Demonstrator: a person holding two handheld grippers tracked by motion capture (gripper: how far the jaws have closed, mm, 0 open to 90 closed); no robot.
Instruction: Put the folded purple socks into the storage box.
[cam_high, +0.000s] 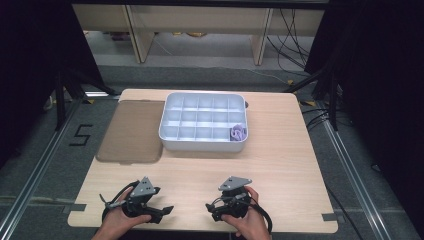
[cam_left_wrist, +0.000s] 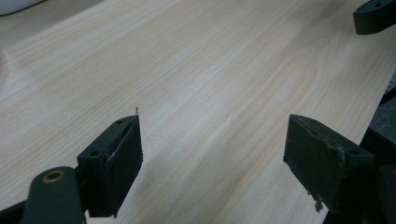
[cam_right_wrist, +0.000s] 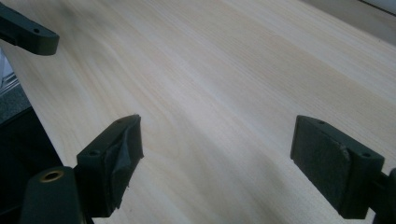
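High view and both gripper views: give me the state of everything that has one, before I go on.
Left gripper: open, empty, low over the table's near edge.
Right gripper: open, empty, low over the near edge.
Compartment tray: uncovered, upright on the table.
Purple item: lying in the tray's near right corner compartment.
Brown lid: flat on the table, left of the tray.

The right gripper (cam_right_wrist: 217, 154) has its two black jaws wide apart, with nothing between them, above the pale wooden worktop (cam_right_wrist: 210, 79). The other gripper's jaw tip (cam_right_wrist: 28, 35) shows at the upper left, near the worktop's edge.
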